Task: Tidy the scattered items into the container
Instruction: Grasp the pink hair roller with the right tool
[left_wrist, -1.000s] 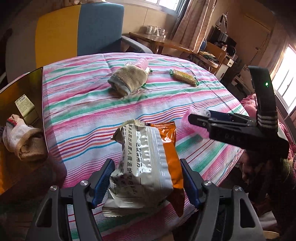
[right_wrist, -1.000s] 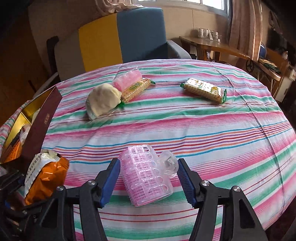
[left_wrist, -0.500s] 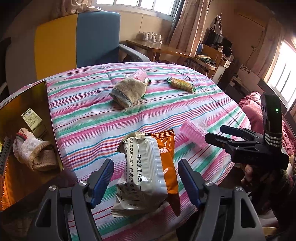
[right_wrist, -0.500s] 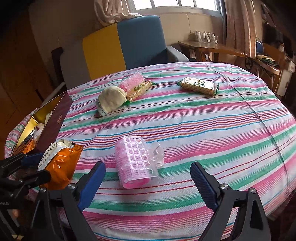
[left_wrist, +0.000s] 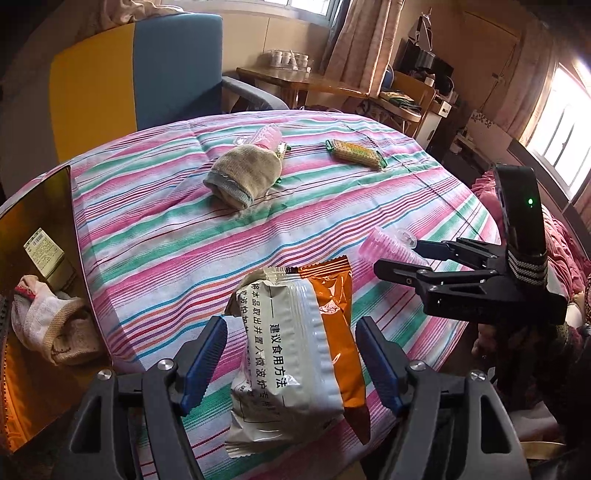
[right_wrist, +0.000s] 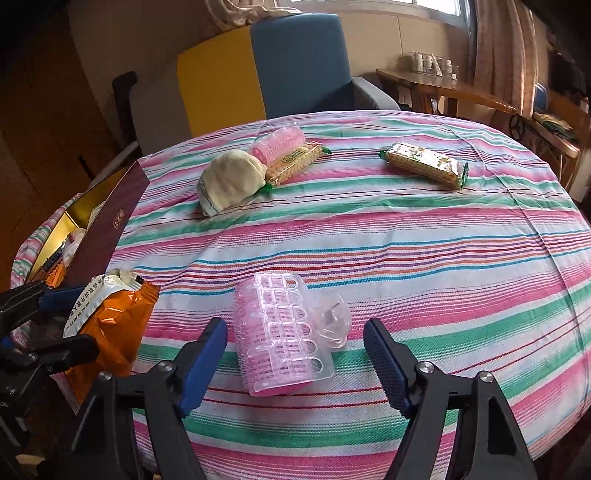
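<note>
scattered items on striped cloth, both claws released

container (left_wrist: 40, 236), a gold-lined box, sits at the left table edge; inside lie a rolled sock (left_wrist: 48, 328) and a small carton (left_wrist: 44, 254).
striped tablecloth (right_wrist: 406, 236) carries the rest.
left gripper (left_wrist: 291, 354) spread wide around the orange-and-white snack packet (left_wrist: 295, 343); pads apart from it, possibly just grazing.
right gripper (right_wrist: 295, 354) spread wide around the pink hair roller (right_wrist: 280, 332), not touching.
far side: beige sock (right_wrist: 229, 179), second roller (right_wrist: 277, 142), two biscuit packs (right_wrist: 424, 164).
</note>
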